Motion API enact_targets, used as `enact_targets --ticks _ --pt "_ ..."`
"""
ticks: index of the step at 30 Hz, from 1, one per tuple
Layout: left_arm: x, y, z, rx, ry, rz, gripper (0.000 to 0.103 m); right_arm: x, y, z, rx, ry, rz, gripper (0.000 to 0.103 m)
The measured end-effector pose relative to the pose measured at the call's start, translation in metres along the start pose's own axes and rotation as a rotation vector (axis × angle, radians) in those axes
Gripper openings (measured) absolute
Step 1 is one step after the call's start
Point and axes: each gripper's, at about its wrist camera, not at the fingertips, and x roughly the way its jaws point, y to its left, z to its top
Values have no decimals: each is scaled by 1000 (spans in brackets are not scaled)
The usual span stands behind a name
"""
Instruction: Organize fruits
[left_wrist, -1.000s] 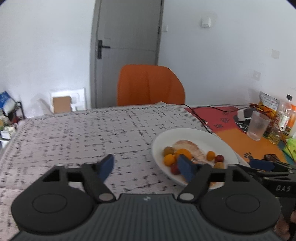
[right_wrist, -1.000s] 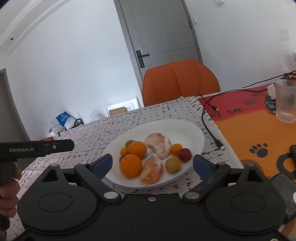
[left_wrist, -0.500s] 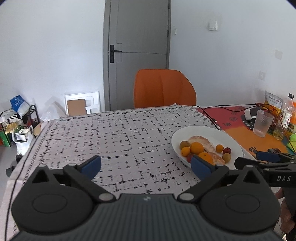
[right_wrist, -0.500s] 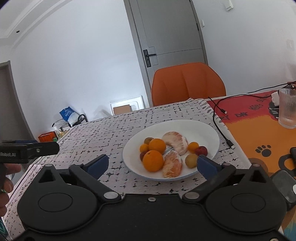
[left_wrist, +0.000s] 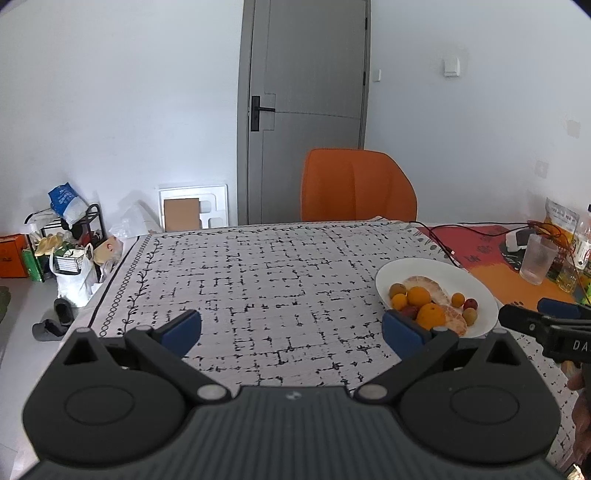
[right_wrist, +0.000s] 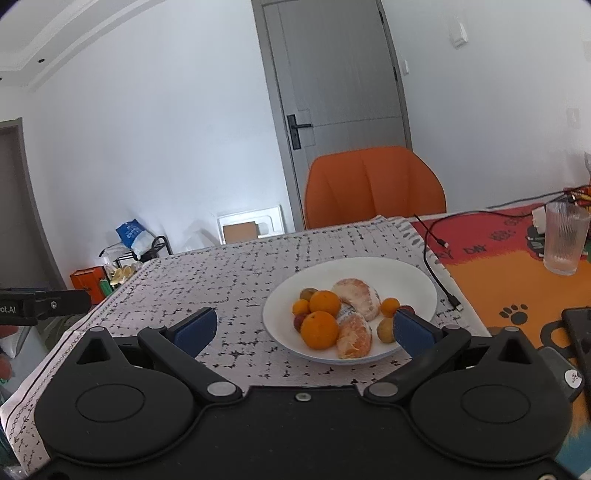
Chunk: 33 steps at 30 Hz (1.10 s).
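Both grippers stand wide apart and hold nothing: the left gripper (left_wrist: 291, 330) hangs over bare patterned tablecloth (left_wrist: 258, 280), and the right gripper (right_wrist: 303, 326) looks down at the near part of the white plate (right_wrist: 402, 273) with no fruit between its pads. All the fruit in view lies on that plate, heaped toward its near-left side — two whole oranges (right_wrist: 320, 329), two peeled citrus pieces (right_wrist: 357, 297), several small orange, yellowish and reddish fruits such as the one at the right (right_wrist: 389, 306). No fruit shows on the cloth around it, so the sorting looks finished or close to it. The risks from here are mostly of disturbance. The round fruits touch one another in a loose pile, so I judge that a gripper dropping back in and nudging one orange could set its neighbours rolling over the shallow rim. The peeled pieces are soft, and a hard squeeze would likely crush or tear them. A black cable (right_wrist: 437, 266) runs along the cloth just beside the plate's far-right edge — a finger catching it could drag the plate. The ribbed glass (right_wrist: 565, 238) stands well apart on the orange mat (right_wrist: 491, 280), at little risk unless the right hand swings wide.
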Motion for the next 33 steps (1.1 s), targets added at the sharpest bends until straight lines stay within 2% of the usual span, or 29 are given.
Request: enact_targets --ticks 15,23,33 --pt "-36 37 -11 -76 -35 43 103 -23 21 -2 14 -27 5 103" --pt "-55 41 -21 -66 -60 53 103 -35 28 -2 24 -36 1 103" --pt "-67 52 -38 -88 -51 94 103 -40 47 -7 3 3 41 103"
